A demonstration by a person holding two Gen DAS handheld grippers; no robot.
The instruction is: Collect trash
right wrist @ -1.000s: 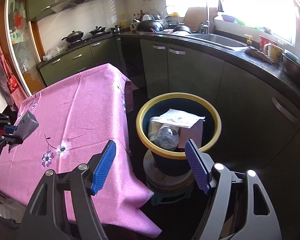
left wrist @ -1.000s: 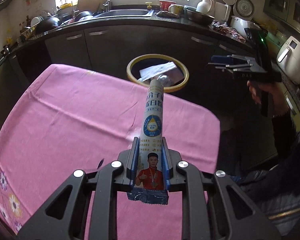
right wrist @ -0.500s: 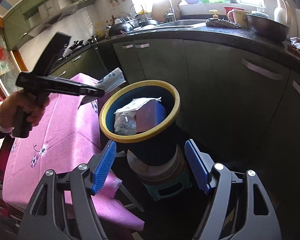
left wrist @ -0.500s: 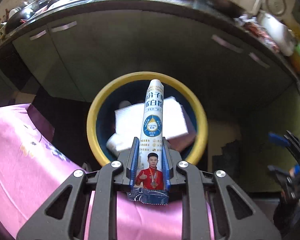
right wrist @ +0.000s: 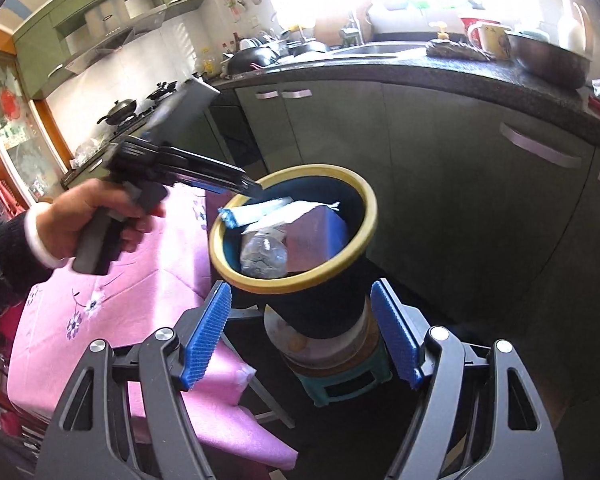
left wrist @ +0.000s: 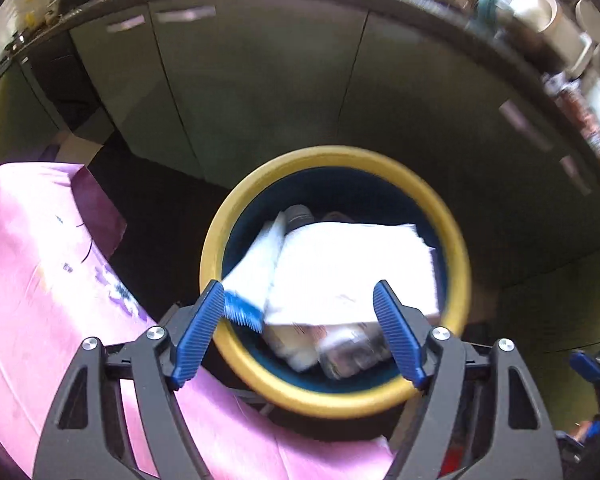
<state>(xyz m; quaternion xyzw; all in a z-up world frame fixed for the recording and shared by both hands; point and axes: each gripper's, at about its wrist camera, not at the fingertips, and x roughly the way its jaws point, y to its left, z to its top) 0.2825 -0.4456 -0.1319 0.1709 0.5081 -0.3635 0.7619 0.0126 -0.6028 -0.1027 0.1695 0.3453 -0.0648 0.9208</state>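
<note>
— So, going from the left, what's on that side?

— Pink tablecloth [left wrist: 40,280], then the left gripper [left wrist: 300,320] above the yellow-rimmed bin [left wrist: 340,406]. Its jaws have just been opening; they stand wide, gripping nothing.

— And the wrapper?

— White and blue wrapper [left wrist: 256,276] leans on the bin's left rim, just beside the left pad, partly on white paper [left wrist: 352,268].

— The right gripper?

— Right gripper [right wrist: 302,334] is spread wide too, empty, with the bin beyond its 2 pads

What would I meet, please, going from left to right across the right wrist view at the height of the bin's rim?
Hand gripping the left gripper → wrapper → yellow-rimmed trash bin → green cabinet doors.
</note>
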